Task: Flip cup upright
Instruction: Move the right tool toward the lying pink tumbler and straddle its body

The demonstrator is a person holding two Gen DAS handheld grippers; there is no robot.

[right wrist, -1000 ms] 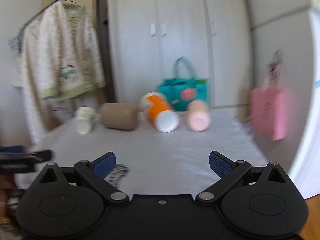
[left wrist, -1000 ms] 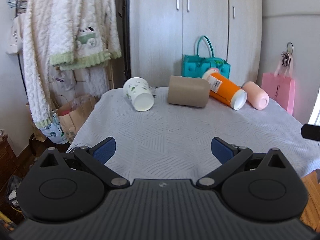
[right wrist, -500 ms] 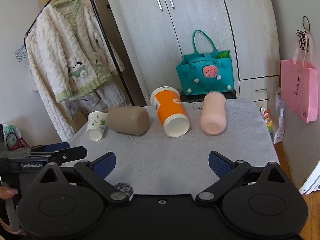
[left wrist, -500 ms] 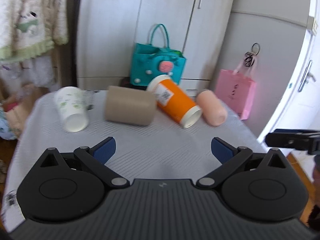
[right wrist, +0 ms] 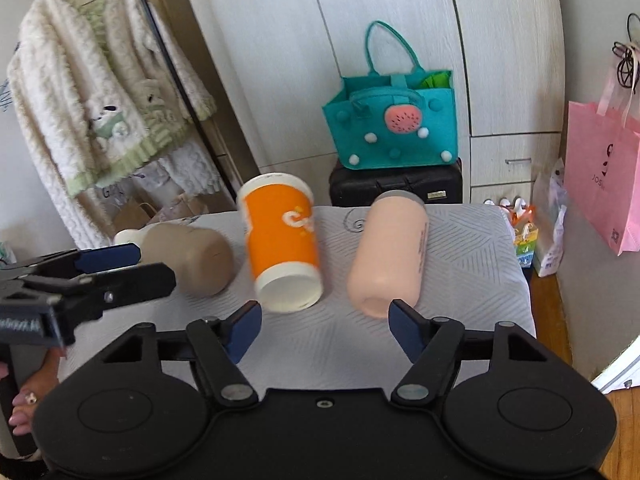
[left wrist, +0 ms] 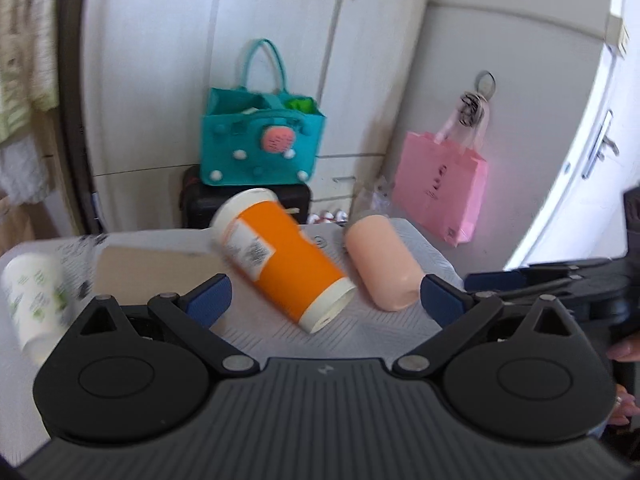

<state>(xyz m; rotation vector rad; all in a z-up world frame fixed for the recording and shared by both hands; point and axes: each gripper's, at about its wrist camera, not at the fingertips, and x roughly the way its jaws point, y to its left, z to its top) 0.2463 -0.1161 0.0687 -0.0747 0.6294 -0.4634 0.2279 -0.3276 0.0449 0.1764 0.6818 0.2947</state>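
Several cups lie on their sides on a grey-white padded table (right wrist: 472, 240). An orange paper cup (left wrist: 280, 264) (right wrist: 282, 240) lies in the middle, base toward me. A peach tumbler (left wrist: 382, 264) (right wrist: 390, 248) lies to its right. A tan cup (left wrist: 152, 268) (right wrist: 192, 256) and a white leaf-print cup (left wrist: 32, 296) lie to the left. My left gripper (left wrist: 324, 300) is open and empty, close in front of the orange cup. My right gripper (right wrist: 324, 320) is open and empty, just short of the orange cup and the tumbler.
A teal felt bag (right wrist: 392, 120) sits on a black case (right wrist: 396, 186) behind the table. A pink paper bag (left wrist: 440, 184) hangs on the right wall. A knitted cardigan (right wrist: 100, 112) hangs on a rack at the left. Wardrobe doors stand behind.
Both grippers have moved forward toward the cups. The left view has swung right, so the orange cup and the tumbler now sit between its fingers. Both stay open.
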